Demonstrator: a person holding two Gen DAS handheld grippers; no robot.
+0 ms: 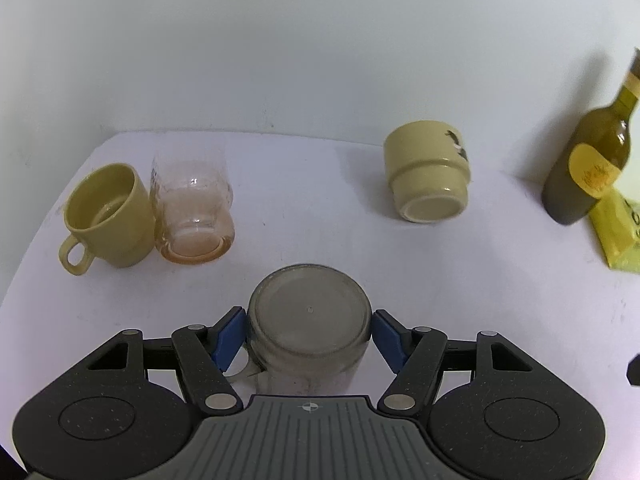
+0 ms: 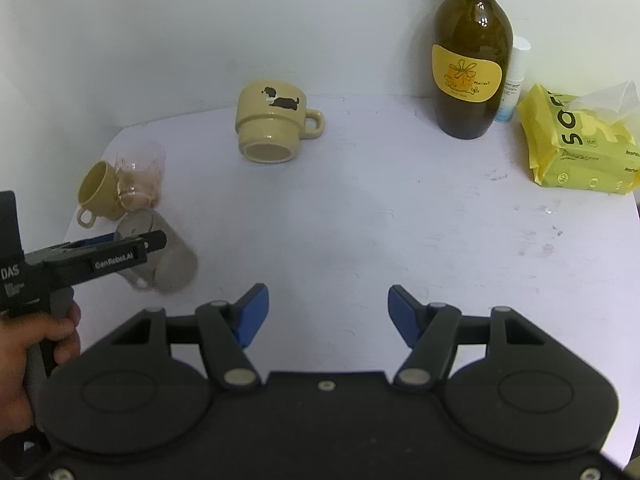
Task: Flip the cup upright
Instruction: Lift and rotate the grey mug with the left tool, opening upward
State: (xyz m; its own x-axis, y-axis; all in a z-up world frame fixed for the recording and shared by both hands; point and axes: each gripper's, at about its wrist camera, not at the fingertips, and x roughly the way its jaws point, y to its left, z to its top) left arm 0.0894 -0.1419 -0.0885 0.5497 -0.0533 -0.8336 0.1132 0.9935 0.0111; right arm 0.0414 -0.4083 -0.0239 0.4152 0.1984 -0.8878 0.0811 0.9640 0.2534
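Fig. legend. Left gripper [image 1: 308, 336] is closing on the grey cup [image 1: 308, 320]: blue pads [image 1: 228, 336] are sitting against both sides of its body. The L pad is touching; the R pad is at the wall, contact not fully clear. The cup is lying low at the near-left part of the white table [image 1: 320, 220], w/ its flat base facing the L camera. In the R view the same cup [image 2: 168, 256] is tilting, base toward the near side, mouth toward the far left, long axis running roughly along the gripper's fingers. Whether it is resting on the table or just clear of it cannot be told. Its handle is showing below-left of the body, near the L pad.

Right gripper [image 2: 328, 312] is hanging w/ jaws apart, holding nothing, well to the right of the cup; the L one is far nearer.

Judgement: turning upright calls for a wrist roll that brings the base down.

Bystanders: yellow mug [image 1: 108, 216] touching a clear glass [image 1: 192, 212], dog mug [image 2: 276, 124] on its side, bottle [image 2: 472, 60], yellow pack [image 2: 580, 144].
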